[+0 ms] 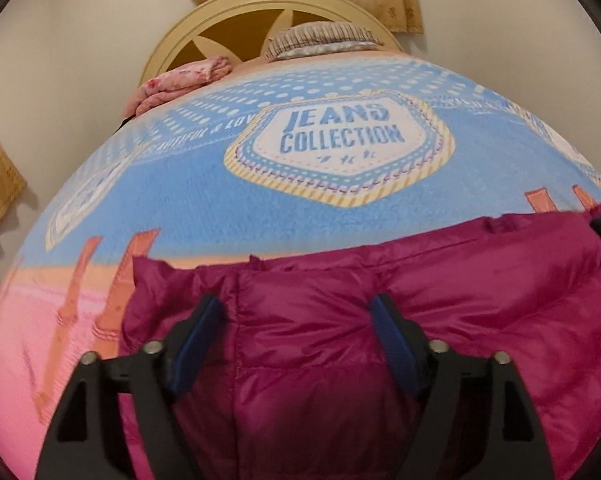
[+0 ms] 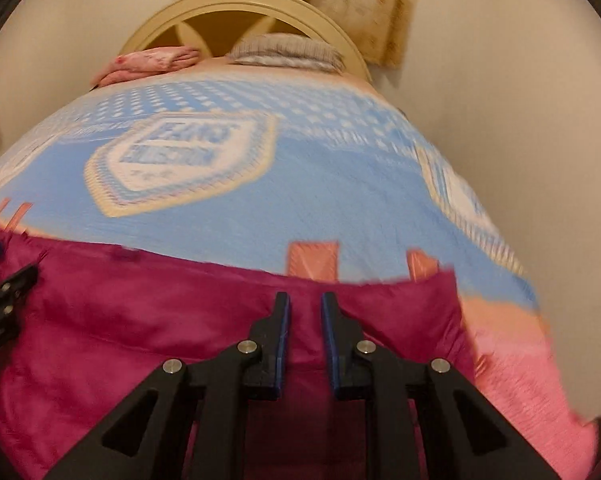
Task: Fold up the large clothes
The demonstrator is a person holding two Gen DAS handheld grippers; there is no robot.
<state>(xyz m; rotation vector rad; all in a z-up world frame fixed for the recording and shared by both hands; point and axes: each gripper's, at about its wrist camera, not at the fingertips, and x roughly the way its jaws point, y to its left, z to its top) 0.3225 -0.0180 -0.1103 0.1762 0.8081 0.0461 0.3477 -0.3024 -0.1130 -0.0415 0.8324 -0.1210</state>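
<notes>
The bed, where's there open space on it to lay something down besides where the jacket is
The widest free patch is the blue blanket between the magenta jacket and the head end. A smaller pink strip lies left of the jacket. The head end is crowded: a folded pink cloth and a striped pillow sit against the headboard.

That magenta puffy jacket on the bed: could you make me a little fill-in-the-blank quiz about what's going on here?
1. The jacket lies on a blanket printed with the words "JEANS ____".
2. The left gripper has its fingers spread wide, so it is ____.
3. The right gripper hovers over the jacket with its fingers much ____ together than the left one's.
4. At the far end of the bed, a striped pillow rests against the ____.

Missing words: COLLECTION; open; closer; headboard
</notes>
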